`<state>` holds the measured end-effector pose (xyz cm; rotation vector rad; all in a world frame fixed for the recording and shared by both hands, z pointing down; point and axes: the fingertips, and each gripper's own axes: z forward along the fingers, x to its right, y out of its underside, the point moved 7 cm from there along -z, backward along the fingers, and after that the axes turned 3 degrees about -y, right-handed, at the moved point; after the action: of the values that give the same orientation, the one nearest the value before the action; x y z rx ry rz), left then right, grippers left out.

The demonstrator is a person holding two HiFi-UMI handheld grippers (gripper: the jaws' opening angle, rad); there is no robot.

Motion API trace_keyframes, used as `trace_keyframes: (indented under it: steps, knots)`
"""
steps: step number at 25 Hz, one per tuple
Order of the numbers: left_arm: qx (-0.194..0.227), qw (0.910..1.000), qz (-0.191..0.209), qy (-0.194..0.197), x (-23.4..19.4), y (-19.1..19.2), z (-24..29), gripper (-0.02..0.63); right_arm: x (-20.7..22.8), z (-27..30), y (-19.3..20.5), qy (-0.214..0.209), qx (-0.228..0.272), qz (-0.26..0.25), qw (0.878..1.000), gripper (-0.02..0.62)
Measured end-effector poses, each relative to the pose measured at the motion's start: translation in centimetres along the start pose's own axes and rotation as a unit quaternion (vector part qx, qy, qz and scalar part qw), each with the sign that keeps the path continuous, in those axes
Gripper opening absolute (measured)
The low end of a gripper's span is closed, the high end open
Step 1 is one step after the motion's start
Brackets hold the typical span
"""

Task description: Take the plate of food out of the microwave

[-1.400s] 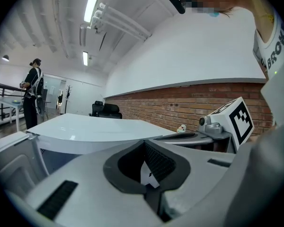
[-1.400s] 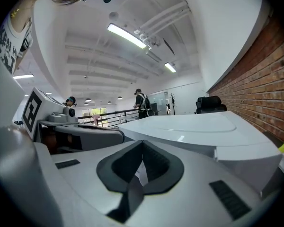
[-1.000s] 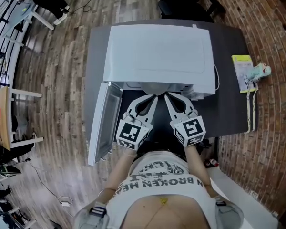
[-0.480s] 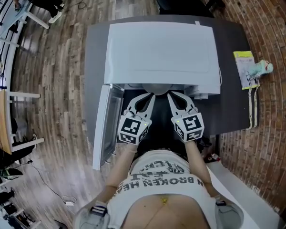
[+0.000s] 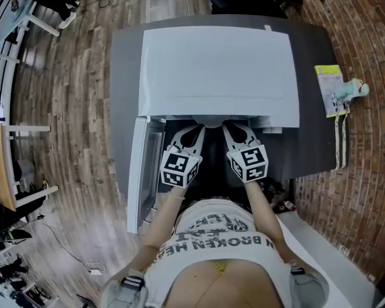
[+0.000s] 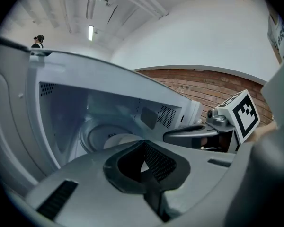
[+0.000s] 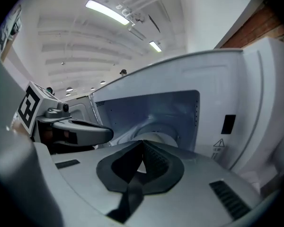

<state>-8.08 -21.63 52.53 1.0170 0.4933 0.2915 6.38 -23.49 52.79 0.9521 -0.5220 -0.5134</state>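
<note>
Jaws of our left gripper (image 6: pixel 143 143) are clenched tip to tip, and so are those of our right gripper (image 7: pixel 143 142); neither has anything pinched between its pads. We hold the two side by side, tilted a little downward. In the head view their marker cubes sit just above our shirt (image 5: pixel 212 233) and their tips are at the mouth of the microwave (image 5: pixel 218 63). Its door (image 5: pixel 143 172) hangs wide open on our left. Just past the tips, inside the cavity, the plate (image 6: pixel 117 140) lies flat on the turntable (image 6: pixel 91 135). It shows as a pale disc; we cannot make out what is on it, nor whether the tips touch its rim. From above, only its near edge shows under the microwave's top, between the two grippers. The microwave sits on a dark grey table (image 5: pixel 123 76). At the table's right edge lie a yellow-green booklet (image 5: pixel 328 90) and a small toy (image 5: pixel 354 90).
</note>
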Motion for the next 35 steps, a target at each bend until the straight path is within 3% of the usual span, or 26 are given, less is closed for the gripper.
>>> trace_keyframes:
  steps: [5,9,14,17,21,25,29,35]
  knots:
    - [-0.016,0.9991,-0.038,-0.006,-1.4,1.5,1.0,0.008,0.8,1.6,1.6,0.007,-0.029,-0.001,1.000,0.008]
    - [-0.030,0.9953,-0.092,-0.002,-2.5,2.8,1.9,0.008,1.6,2.4,2.6,0.015,-0.042,0.014,0.999,0.008]
    - [-0.031,0.9836,-0.178,0.000,-3.6,4.3,2.5,0.008,3.1,2.7,3.5,0.024,-0.028,0.108,0.993,0.008]
    - [-0.033,0.9780,-0.206,-0.012,-4.1,5.0,2.6,0.009,3.6,2.8,3.9,0.038,-0.032,0.119,0.992,0.009]
    - [-0.034,0.9624,-0.268,-0.026,-5.0,6.1,2.7,0.069,4.2,3.1,4.5,0.048,-0.036,0.149,0.987,0.011]
    - [-0.029,0.9531,-0.299,-0.032,-5.6,6.3,2.9,0.118,4.7,3.3,4.9,0.048,-0.033,0.190,0.980,0.017]
    - [-0.025,0.9460,-0.322,-0.027,-6.2,6.4,3.4,0.133,5.0,3.7,5.3,0.044,-0.040,0.215,0.975,0.096]
    - [-0.023,0.9353,-0.353,-0.011,-6.5,6.8,4.5,0.138,5.4,4.3,6.1,0.033,-0.035,0.279,0.959,0.124]
